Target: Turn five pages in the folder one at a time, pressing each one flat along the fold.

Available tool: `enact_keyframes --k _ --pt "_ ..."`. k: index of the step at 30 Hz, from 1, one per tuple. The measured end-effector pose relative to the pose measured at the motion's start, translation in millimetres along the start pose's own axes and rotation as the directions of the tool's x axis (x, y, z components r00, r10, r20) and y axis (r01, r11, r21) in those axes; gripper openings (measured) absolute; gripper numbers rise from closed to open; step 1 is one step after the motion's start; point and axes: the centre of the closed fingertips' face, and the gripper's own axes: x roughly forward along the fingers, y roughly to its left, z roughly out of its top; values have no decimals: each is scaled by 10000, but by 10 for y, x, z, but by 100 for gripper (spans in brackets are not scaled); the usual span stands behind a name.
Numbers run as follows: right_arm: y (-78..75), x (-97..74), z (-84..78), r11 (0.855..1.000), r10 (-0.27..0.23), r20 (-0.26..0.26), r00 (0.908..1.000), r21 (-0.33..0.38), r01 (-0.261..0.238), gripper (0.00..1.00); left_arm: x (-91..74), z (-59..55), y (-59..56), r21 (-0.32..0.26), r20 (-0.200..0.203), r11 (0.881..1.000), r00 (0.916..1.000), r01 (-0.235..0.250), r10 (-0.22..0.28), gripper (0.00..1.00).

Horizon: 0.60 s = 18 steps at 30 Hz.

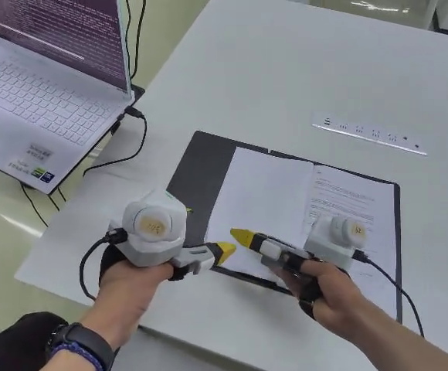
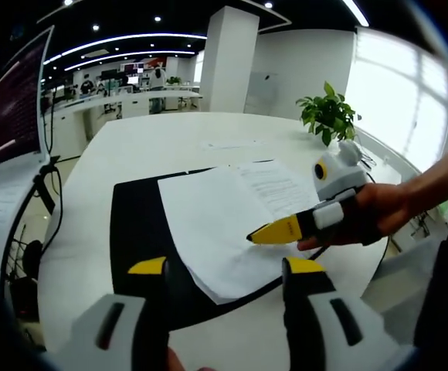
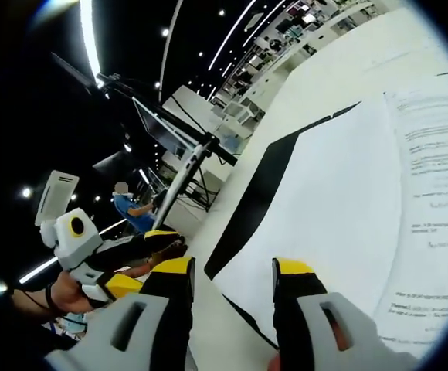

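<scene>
The folder lies open on the white desk, in the middle of the head view. A blank page lies at its centre and a printed page at 3 o'clock of that. The left hand-held gripper, at 7 o'clock from the folder, has its jaws spread wide and empty, just off the near edge. The right hand-held gripper points toward it from 5 o'clock, jaws parted more narrowly, holding nothing, tips over the blank page's near edge. A laptop sits at 10 o'clock and a power strip at 1 o'clock.
</scene>
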Motion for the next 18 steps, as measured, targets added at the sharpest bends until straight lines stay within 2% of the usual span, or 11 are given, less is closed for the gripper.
enact_keyframes --k 5,9,14,18 --pt "-56 -254 87 9989 -263 271 9993 -369 273 38 98 -103 6 -8 -214 10000 9997 83 -83 48" --pt "-115 -457 112 9976 -546 544 9970 -391 567 37 201 -155 -1 -347 -136 9992 9997 193 -198 35" --pt "-184 -616 39 9961 -823 648 9945 -271 842 35 287 -217 -19 -474 -182 9986 9995 235 -244 22" --pt "-231 -660 -69 9954 -925 493 9945 -208 937 35 371 -319 -29 -532 -382 9982 9988 278 -299 11"
